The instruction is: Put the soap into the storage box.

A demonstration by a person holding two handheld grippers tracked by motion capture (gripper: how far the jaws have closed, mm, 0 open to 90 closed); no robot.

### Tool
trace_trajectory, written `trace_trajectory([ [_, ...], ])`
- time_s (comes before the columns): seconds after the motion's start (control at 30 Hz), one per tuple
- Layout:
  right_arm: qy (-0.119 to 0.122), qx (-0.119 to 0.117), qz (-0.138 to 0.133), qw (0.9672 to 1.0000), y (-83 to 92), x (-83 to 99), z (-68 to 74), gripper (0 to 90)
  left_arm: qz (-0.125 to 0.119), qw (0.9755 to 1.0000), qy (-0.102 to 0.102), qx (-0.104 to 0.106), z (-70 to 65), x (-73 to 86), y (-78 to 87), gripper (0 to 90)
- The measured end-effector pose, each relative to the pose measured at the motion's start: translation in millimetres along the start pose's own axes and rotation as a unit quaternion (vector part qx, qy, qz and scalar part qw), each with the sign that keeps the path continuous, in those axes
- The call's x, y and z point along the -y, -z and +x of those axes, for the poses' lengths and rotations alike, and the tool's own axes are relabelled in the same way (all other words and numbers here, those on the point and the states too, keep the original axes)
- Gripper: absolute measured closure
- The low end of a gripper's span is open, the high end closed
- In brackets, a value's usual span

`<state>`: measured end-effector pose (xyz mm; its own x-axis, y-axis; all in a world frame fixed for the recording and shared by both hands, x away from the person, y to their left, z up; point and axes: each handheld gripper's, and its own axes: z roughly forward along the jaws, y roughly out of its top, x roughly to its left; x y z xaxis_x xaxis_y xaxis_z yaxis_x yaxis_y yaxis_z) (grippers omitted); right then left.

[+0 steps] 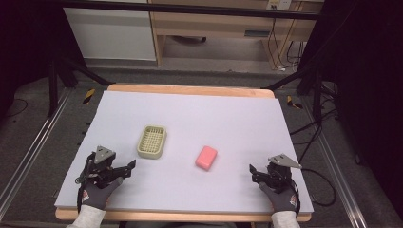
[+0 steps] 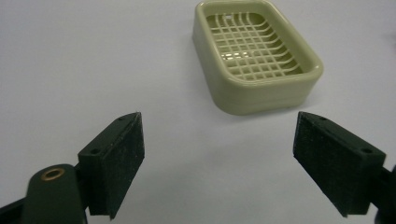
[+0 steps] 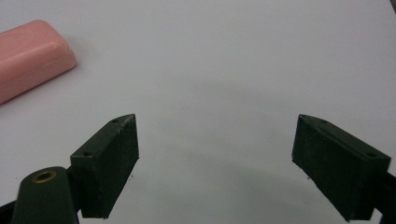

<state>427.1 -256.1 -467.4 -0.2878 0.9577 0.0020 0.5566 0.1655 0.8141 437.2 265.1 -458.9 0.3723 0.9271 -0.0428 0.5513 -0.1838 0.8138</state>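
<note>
A pale green soap dish (image 1: 152, 141) with a grid floor sits left of the table's middle, and it is empty. To its right lies a pink bar of soap (image 1: 206, 157), flat on the sheet. My left gripper (image 1: 127, 167) rests near the front left, open, with the soap dish (image 2: 256, 56) ahead of its jaws and slightly right. My right gripper (image 1: 253, 172) rests near the front right, open, holding nothing. In the right gripper view the pink soap (image 3: 29, 56) lies at the upper left, apart from the fingers (image 3: 108, 163).
A pale lilac sheet (image 1: 228, 118) covers the wooden table (image 1: 190, 90). Metal rails and cables run along the floor on both sides. A wooden desk and a white cabinet stand beyond the far edge.
</note>
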Motion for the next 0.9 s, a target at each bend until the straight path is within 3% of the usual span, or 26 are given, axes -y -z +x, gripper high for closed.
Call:
trace_trajectory([
  [0.3,0.009,0.000,0.002,1.0000,-0.7,0.6,1.4,14.6,-0.004,0.9996,-0.013,0.024,-14.7,-3.6,-1.1,18.3],
  [0.9,0.015,-0.001,0.004,0.9999,-1.8,1.3,3.0,14.6,-0.009,0.9982,-0.036,0.046,-37.0,-11.8,-1.7,20.7],
])
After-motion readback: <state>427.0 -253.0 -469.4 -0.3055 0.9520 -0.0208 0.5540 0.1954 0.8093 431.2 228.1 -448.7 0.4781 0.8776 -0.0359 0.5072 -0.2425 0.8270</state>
